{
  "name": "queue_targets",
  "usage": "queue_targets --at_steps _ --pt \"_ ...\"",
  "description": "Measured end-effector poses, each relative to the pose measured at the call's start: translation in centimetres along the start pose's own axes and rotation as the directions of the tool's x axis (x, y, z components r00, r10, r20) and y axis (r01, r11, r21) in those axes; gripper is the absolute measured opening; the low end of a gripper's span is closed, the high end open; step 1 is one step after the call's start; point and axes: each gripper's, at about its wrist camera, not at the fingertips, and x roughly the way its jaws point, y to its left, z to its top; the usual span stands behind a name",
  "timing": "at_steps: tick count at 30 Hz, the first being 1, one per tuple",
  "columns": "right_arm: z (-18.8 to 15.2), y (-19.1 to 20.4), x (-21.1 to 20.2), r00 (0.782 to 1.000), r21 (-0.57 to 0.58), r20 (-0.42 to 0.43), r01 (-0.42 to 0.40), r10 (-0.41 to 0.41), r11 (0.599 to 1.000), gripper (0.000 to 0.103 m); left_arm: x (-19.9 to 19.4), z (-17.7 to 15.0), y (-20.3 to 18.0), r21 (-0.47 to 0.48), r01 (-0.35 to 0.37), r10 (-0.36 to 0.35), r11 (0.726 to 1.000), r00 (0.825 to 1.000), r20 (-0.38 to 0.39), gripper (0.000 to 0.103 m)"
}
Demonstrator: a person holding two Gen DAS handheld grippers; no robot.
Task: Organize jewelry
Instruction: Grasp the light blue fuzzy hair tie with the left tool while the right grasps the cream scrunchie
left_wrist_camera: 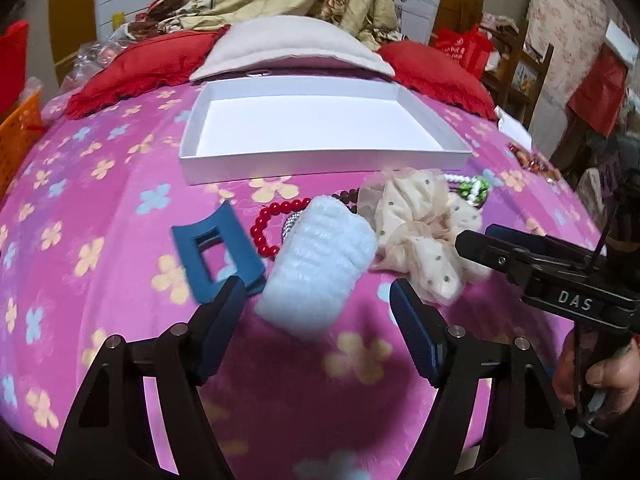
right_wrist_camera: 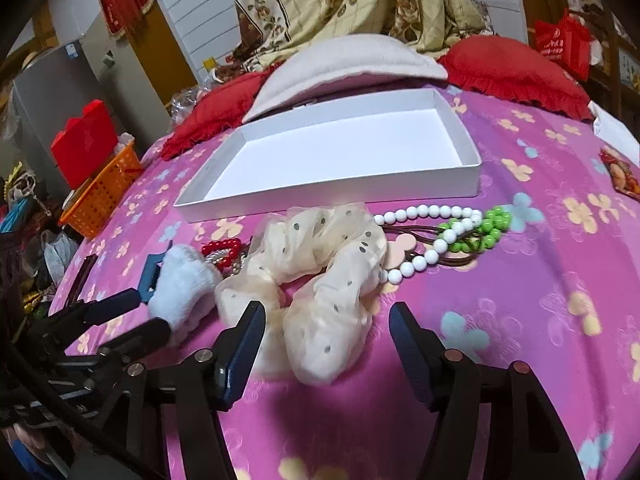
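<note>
On the pink flowered bedspread lies a heap of jewelry in front of an empty white box (left_wrist_camera: 320, 164) (right_wrist_camera: 328, 196). My left gripper (left_wrist_camera: 316, 296) is open, with a fluffy pale-blue scrunchie (left_wrist_camera: 320, 264) lying between its fingers, and the pads do not press it. To its left are a blue hair claw (left_wrist_camera: 208, 252) and a red bead bracelet (left_wrist_camera: 272, 212). My right gripper (right_wrist_camera: 328, 314) is open astride a cream dotted scrunchie (right_wrist_camera: 320, 264). Beyond it lie a white bead bracelet (right_wrist_camera: 420, 216), green beads (right_wrist_camera: 492, 224) and brown hair ties (right_wrist_camera: 460, 260).
Red pillows (left_wrist_camera: 140, 68) (right_wrist_camera: 516, 68) and a beige cushion (left_wrist_camera: 288, 48) line the far side behind the box. An orange basket (right_wrist_camera: 104, 196) stands off the bed's left edge. A hand (left_wrist_camera: 600, 376) holds the right gripper's handle. A red packet (right_wrist_camera: 620, 176) lies at the right.
</note>
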Motion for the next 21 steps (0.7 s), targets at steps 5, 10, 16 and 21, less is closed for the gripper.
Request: queue_targets --at_steps 5,10,16,21 --pt "0.2 -0.1 1.1 1.000 -0.003 -0.009 -0.002 0.002 1.000 0.059 2.0 0.5 -0.8 0.082 -0.077 0.077 0.994 0.997 0.006 0.075" --pt "0.2 -0.2 1.5 0.999 0.004 -0.024 -0.028 0.028 1.000 0.021 2.0 0.6 -1.1 0.126 -0.147 0.143 0.981 0.989 0.037 0.028" --pt "0.0 0.2 -0.5 0.999 -0.008 0.012 -0.050 0.050 0.999 0.014 0.7 0.9 0.3 0.027 -0.046 0.046 0.999 0.999 0.008 0.020" --pt "0.4 0.6 -3.3 0.995 -0.010 0.061 -0.074 0.074 0.997 0.014 -2.7 0.8 0.6 -0.021 -0.001 0.002 1.000 0.999 0.051 0.020"
